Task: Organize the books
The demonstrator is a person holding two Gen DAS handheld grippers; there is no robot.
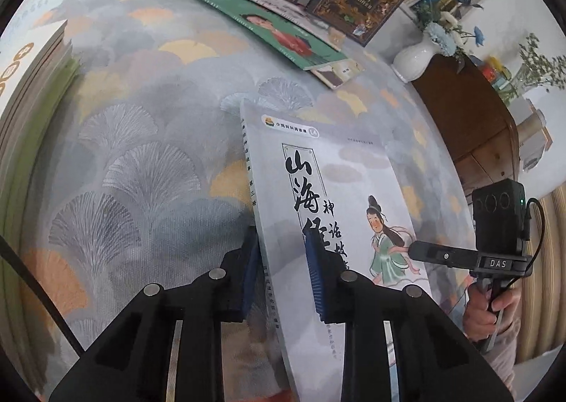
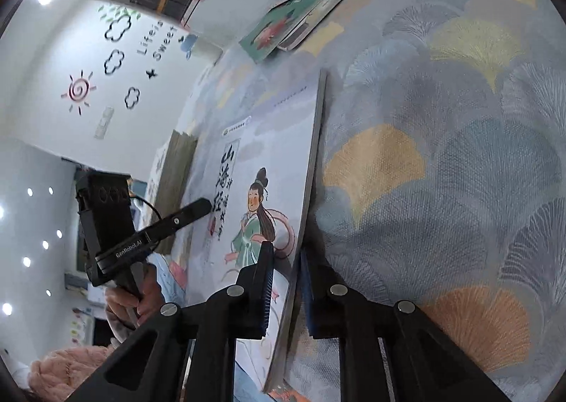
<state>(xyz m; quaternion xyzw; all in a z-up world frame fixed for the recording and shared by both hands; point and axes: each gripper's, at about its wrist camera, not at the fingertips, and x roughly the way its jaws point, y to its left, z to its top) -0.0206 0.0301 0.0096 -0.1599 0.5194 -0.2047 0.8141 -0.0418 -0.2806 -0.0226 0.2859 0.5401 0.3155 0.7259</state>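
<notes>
My left claw [image 1: 283, 267] pinched the white storybook [image 1: 329, 190] at its spine edge; my right claw [image 2: 286, 281] pinched the opposite edge. The book sat tilted on the patterned cloth [image 1: 141, 140]. I judged both should lift together, level, toward the book stack [image 1: 32, 83].

I read "DAS" on the right gripper [image 1: 417, 253], "GenRobot.AI" on the left gripper [image 2: 203, 207], "Life is Sweet" on the wall [image 2: 53, 59], and "山海经" on the white book [image 1: 339, 190]
</notes>
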